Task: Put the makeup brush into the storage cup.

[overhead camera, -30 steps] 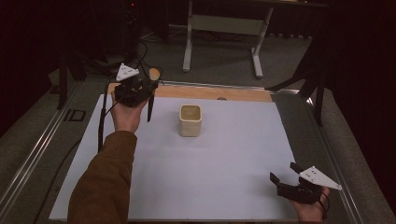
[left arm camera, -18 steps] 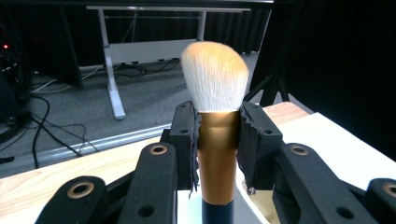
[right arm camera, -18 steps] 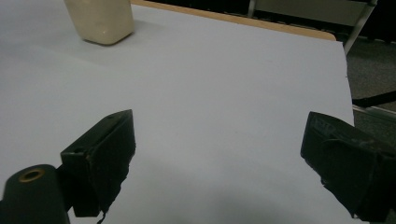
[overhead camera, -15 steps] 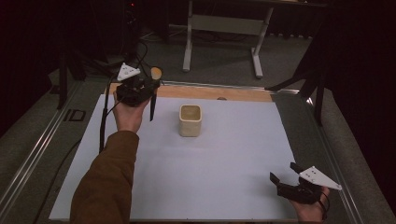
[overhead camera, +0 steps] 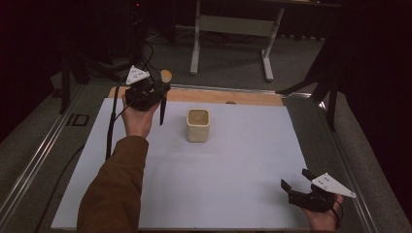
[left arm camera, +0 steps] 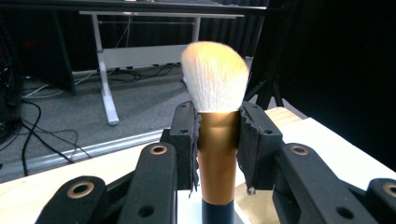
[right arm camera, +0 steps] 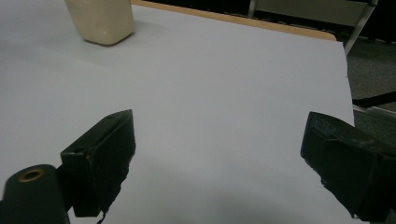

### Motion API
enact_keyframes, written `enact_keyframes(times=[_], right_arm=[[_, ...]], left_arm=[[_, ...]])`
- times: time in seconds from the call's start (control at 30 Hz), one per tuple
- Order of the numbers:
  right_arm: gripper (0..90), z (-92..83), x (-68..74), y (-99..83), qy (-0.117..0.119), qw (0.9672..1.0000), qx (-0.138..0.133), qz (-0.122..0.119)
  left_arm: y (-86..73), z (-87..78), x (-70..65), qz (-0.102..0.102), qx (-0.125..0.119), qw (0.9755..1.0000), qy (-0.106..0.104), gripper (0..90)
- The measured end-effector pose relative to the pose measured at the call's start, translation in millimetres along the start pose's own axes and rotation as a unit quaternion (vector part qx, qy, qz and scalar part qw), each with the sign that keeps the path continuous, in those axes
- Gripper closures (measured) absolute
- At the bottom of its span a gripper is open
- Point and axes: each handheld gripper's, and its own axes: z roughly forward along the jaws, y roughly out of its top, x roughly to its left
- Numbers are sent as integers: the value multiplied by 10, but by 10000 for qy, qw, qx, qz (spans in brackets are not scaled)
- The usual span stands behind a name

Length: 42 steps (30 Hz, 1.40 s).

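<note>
Left gripper (left arm camera: 218,140) clamps a copper-handled, white-bristled makeup brush (left arm camera: 215,121) upright, seemingly bound for the cream square cup (overhead camera: 198,125); right gripper (right arm camera: 219,163) gapes empty.

A soft-bristled brush (left arm camera: 215,116) with a glossy copper-coloured metal ferrule; matt cream cup (overhead camera: 198,124) on smooth white paper (overhead camera: 233,174).

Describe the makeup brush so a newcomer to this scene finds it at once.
Start at the white table and go to its far left corner, where the left gripper is held up. Clamped upright between its black jaws is the makeup brush. Its copper-coloured ferrule and fluffy cream bristles, pointing up, set it apart from the squat cream cup nearby.
</note>
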Motion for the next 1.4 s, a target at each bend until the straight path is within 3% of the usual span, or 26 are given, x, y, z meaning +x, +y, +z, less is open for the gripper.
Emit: enact_keyframes(times=[1.4], right_arm=[[97,-4,-4,1,-9,10000,-11,8]], left_arm=[[80,187,-164,-39,-172,9997,-153,698]])
